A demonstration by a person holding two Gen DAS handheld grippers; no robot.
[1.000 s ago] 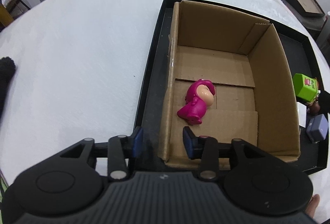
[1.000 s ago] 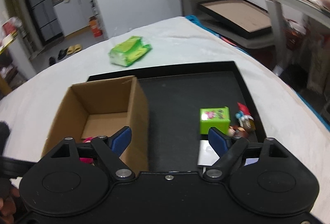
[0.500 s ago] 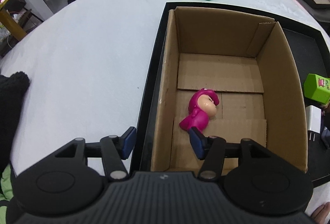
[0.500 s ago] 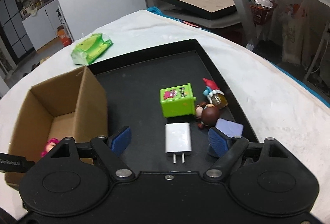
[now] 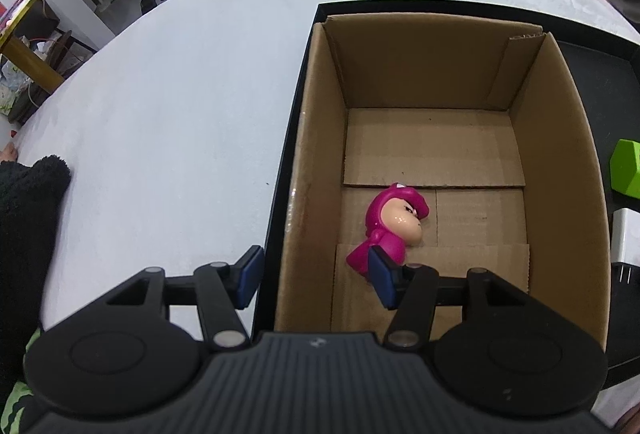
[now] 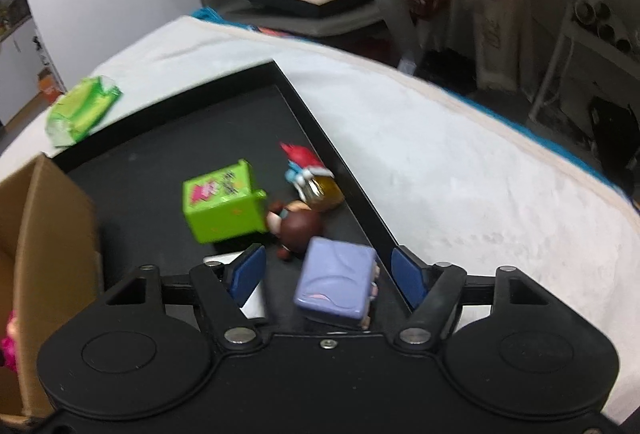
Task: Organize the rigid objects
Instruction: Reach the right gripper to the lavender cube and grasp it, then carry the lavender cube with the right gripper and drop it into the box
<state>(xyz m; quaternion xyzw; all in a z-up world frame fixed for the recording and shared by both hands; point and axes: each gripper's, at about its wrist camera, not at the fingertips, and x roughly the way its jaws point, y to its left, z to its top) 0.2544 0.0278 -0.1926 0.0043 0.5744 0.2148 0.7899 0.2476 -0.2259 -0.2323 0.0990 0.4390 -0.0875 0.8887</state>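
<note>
The left gripper is hovering wide open with nothing between its pads, straddling the left wall of the cardboard box: one blue pad is hanging outside the wall, the other inside over the box floor. The box is sitting open-topped at the left end of the black tray. Inside it, a magenta figurine with a glossy peach face is lying on its side near the front of the box floor, close to the inner pad; whether they are touching cannot be told.

The right gripper is also standing wide open and gripping nothing, poised over the right front corner of the tray. Between its pads, a lavender block toy with a smooth rounded top and a drawn face is resting on the tray floor, clear of both pads. Just beyond it, a brown round-headed figurine is lying against a bright green cube bearing a pink label. A small figure with a red pointed hat and an amber body is lying by the right rim. A white charger is showing partly under the left pad.

A green crinkled packet is lying on the white cloth beyond the tray's far edge.
</note>
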